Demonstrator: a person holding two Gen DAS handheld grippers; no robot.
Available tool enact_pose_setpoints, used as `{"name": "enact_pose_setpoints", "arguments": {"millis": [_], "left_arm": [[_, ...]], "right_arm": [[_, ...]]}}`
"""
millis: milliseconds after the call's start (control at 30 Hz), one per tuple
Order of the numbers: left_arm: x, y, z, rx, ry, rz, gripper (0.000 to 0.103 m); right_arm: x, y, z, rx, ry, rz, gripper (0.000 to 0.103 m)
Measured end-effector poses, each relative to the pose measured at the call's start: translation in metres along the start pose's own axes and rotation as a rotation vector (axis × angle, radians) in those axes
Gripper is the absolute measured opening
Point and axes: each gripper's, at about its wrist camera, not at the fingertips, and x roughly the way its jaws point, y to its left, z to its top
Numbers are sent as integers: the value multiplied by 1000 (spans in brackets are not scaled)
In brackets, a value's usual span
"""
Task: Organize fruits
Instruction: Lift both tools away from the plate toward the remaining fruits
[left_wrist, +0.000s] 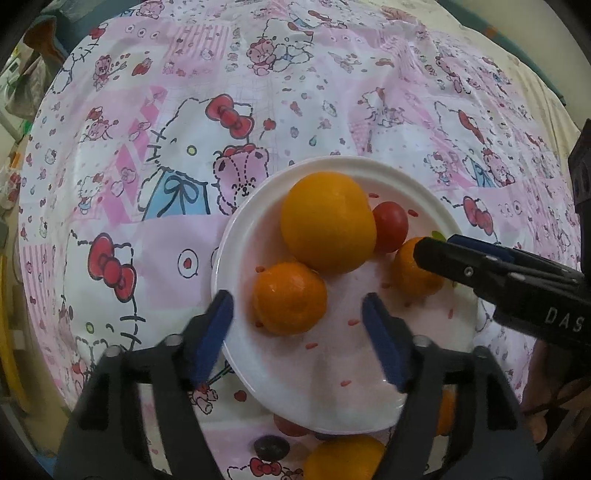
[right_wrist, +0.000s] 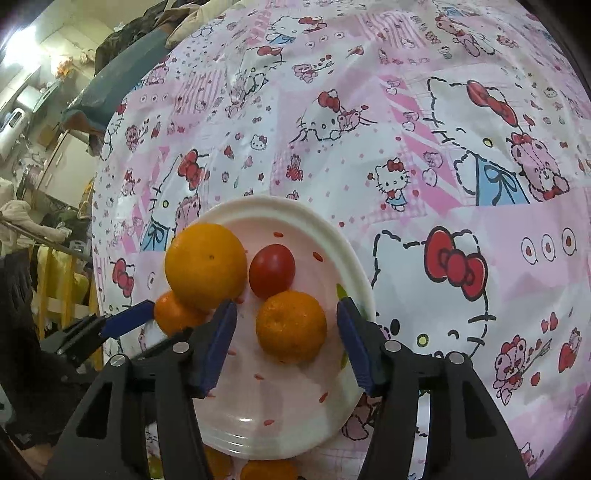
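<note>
- Nearest the left wrist lens: left tongs (left_wrist: 297, 314), jaws standing apart with a small mandarin (left_wrist: 289, 297) between them. Neither pad touches the peel; clear gap on both sides. Nothing gripped.
- Right tongs (right_wrist: 286, 330) likewise parted around a second small mandarin (right_wrist: 291, 326), gap visible each side, nothing held.
- Both mandarins rest on the white plate (left_wrist: 236, 236). Beyond the left tongs' tips lies a large orange (left_wrist: 328, 220), touching the first mandarin; just to its right a red tomato (left_wrist: 390, 226), touching the orange.
- Fruit appearance: mandarins deep orange, glossy, slightly flattened, dimpled at the stem end. Large orange paler, yellower, matte. Tomato smooth and shiny.
- Judgement on step: two mandarins look freshly set on the plate, each tongs open over its own fruit, so the placing step seems complete for this pair.
- More fruit lies off the plate, behind the left tongs near the lens: another yellow-orange fruit (left_wrist: 345, 458), a dark round fruit (left_wrist: 271, 447), part of a red one at the plate edge. Task judged partly done.
- Next move calls for lifting both tongs straight off without nudging the round fruit, which could roll, then reaching back for the loose pieces.
- Plate has scattered red flecks and a raised rim; it sits on a pink cartoon-cat cloth (left_wrist: 155, 236) covering the desk.
- Cluttered room visible past the cloth edge in the right wrist view; details too small to tell.
</note>
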Motion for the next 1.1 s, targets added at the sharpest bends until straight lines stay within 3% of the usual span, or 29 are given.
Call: {"name": "enact_pose_setpoints", "arguments": {"millis": [133,433,867,1100], "left_arm": [[-8,1,0,-14,-11,-28,79],[-26,10,-5,-30,-54,-8,83],[-63,25,-24,-72,-145,24,83],[-80,22,-40,-46,-184,57,83]], "right_arm": [[-8,1,2,-2,-22,0,73],[-32,4,2,23,-68,5,82],[-74,10,-28,29,-124,29,85],[-101,22,-43,-1,-165,18,85]]}}
